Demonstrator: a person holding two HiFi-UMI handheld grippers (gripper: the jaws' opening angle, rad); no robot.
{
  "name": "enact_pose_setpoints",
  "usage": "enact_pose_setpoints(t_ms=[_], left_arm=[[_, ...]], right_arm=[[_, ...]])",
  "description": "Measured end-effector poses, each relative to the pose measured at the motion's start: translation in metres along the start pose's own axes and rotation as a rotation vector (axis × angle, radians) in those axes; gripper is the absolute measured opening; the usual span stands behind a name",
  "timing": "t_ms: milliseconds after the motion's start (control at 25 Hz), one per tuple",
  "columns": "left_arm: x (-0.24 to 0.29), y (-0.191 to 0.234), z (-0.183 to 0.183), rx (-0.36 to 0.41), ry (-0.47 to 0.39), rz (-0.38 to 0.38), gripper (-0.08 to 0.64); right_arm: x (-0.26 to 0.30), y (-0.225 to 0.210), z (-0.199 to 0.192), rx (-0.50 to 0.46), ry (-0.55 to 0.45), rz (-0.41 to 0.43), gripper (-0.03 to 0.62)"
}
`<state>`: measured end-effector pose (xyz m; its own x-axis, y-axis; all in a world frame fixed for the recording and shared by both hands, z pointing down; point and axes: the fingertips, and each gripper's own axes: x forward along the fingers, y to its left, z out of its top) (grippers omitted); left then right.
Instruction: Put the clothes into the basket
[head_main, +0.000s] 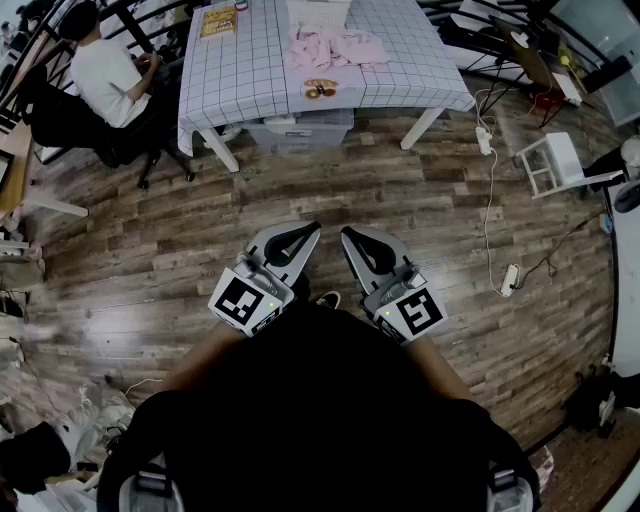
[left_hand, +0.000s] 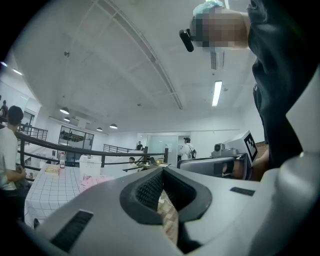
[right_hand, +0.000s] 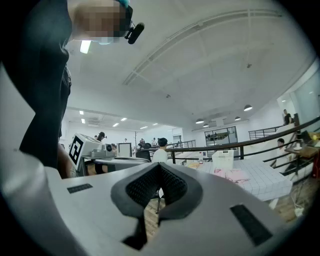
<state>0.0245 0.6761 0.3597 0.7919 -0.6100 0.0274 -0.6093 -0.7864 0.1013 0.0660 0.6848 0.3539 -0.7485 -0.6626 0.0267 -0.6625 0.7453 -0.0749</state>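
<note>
The pink clothes (head_main: 335, 47) lie in a loose heap on the table (head_main: 240, 80) with the checked cloth, well ahead of both tools and well apart from them; a stretch of wooden floor (head_main: 420, 210) lies between. The white basket (head_main: 318, 10) stands just beyond the heap, at the table's far side. In the head view the heap is longer than it is deep, its long axis running side to side across the table, crosswise to the line along which the grippers point; which end is collar or hem cannot be told.

The left gripper (head_main: 305, 232) and the right gripper (head_main: 352, 238) are held close to the person's body, side by side and level, aimed at the table; each has its jaws brought together at the tips, with nothing between them. From the left gripper the clothes (left_hand: 92, 181) show to the left of the jaws; from the right gripper the clothes (right_hand: 231, 175) show to the right, the basket (right_hand: 222, 160) behind them.

A person (head_main: 110, 75) sits at the table's left end; a plastic box (head_main: 300, 130) stands under the table.
</note>
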Motion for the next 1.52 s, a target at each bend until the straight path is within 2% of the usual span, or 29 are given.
enact_pose_setpoints(t_ms=[480,640,840,1160,1520], left_arm=[[0.005,-0.004,0.002,0.001,0.007,0.004,-0.002],[0.008,0.001,0.003,0.009,0.007,0.009,-0.002],[0.017,0.016,0.0,0.03,0.01,0.009,-0.003],[0.045,0.057,0.012,0.027,0.01,-0.014,-0.002],[0.071,0.122,0.016,0.023,-0.006,-0.024,-0.002]], right_arm=[[-0.003,-0.007,0.003,-0.018,0.006,-0.011,0.017],[-0.001,-0.008,0.002,0.028,0.031,-0.007,0.018],[0.011,-0.014,0.001,0.028,0.027,0.007,0.017],[0.053,-0.049,0.014,0.012,0.021,-0.017,0.017],[0.111,-0.089,0.012,-0.009,0.028,-0.032,0.017]])
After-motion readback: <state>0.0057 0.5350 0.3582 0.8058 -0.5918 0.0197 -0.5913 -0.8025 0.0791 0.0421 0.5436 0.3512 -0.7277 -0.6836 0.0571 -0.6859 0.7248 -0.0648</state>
